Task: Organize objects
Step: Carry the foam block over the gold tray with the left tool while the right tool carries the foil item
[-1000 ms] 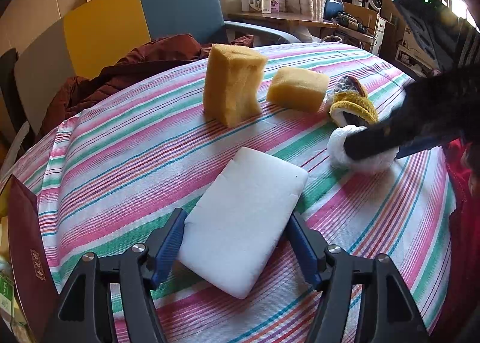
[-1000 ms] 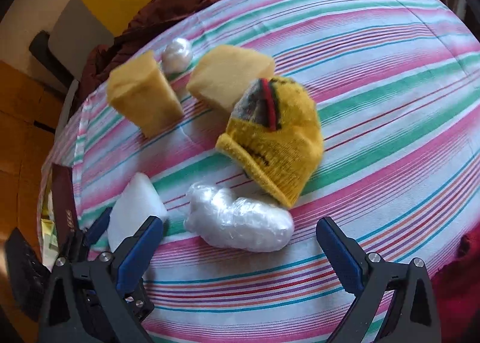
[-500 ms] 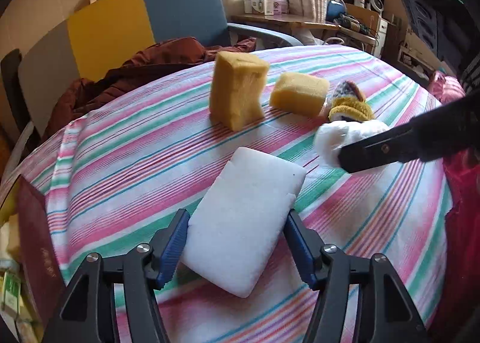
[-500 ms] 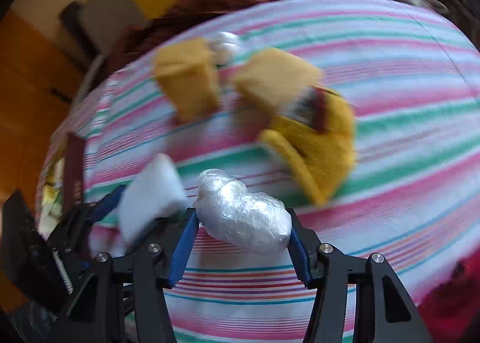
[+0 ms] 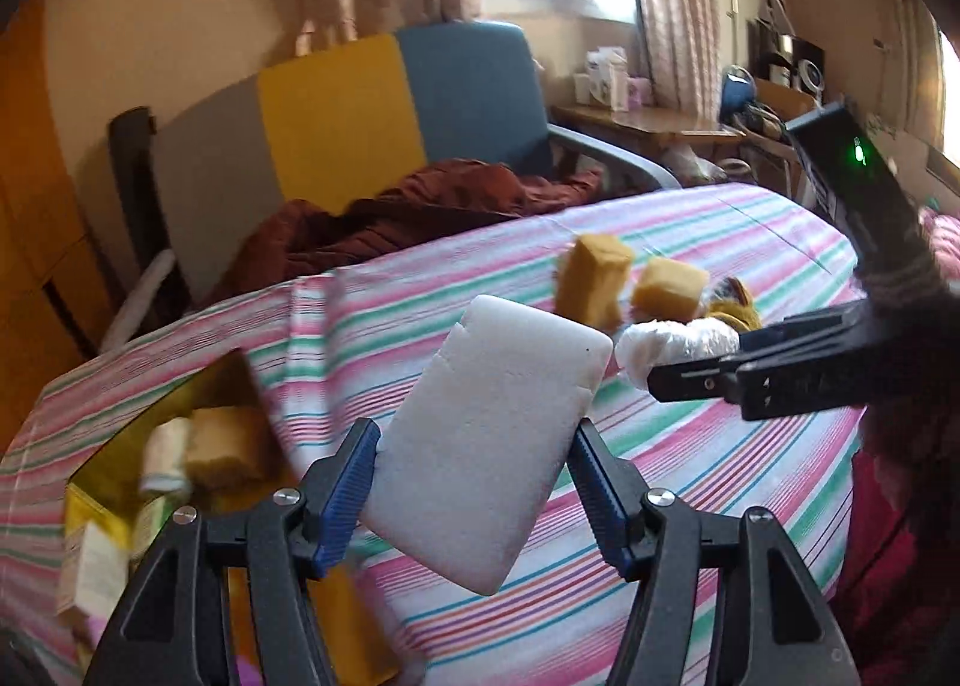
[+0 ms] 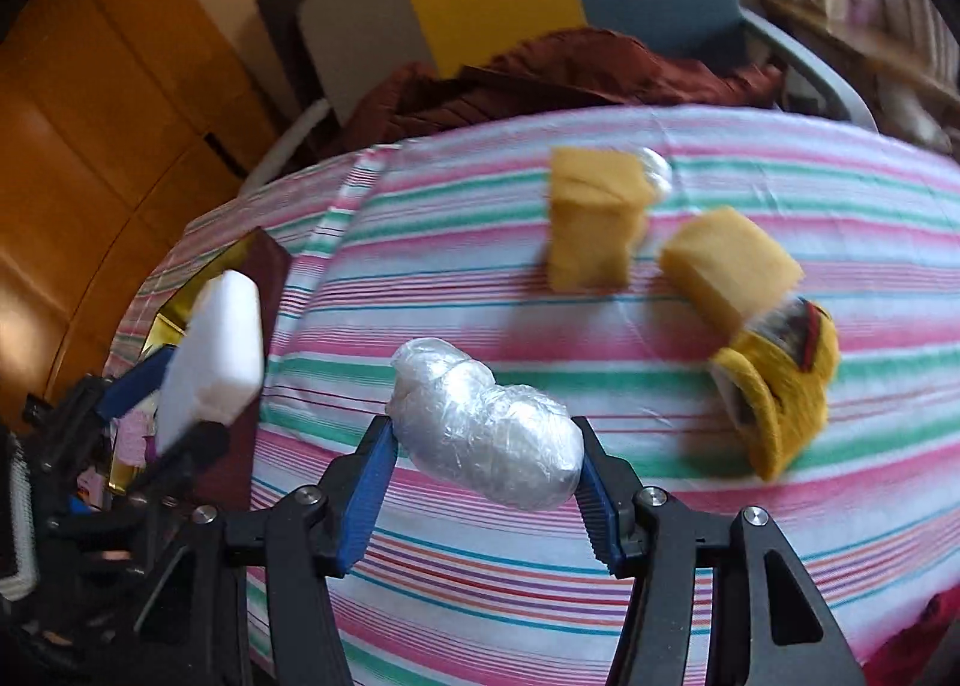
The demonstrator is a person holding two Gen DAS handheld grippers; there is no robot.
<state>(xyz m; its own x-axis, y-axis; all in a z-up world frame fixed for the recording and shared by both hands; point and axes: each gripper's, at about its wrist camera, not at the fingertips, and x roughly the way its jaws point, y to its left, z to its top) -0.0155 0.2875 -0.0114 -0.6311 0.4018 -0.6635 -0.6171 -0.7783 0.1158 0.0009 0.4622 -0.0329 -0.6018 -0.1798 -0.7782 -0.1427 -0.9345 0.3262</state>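
Both held things are now riding clear of the striped tablecloth, where a second ago the white foam block was lying flat on it and the plastic-wrapped bundle was lying loose ahead of wide-open jaws. Since then the right gripper has been closing, and its blue pads are now pressing on the two ends of the bundle, carrying it above the cloth. The left gripper is clamping the foam block by its long edges, its jaws having narrowed only slightly; the block is tilting up and to the right between them.

Seen from the left wrist, the right gripper is reaching in from the right with the bundle at its tip, just right of the block's far corner. Seen from the right wrist, the left gripper and its block are hanging at the left, over an open box with gold-coloured inner walls at the near-left edge of the table; a yellow sponge and some small packets are sitting inside it.

Farther out on the cloth, a tall yellow sponge is standing upright with a squat sponge just right of it, and a yellow knitted hat is lying near right of those. Beyond the table, a dark red garment is lying bunched up on a grey, yellow and blue chair.
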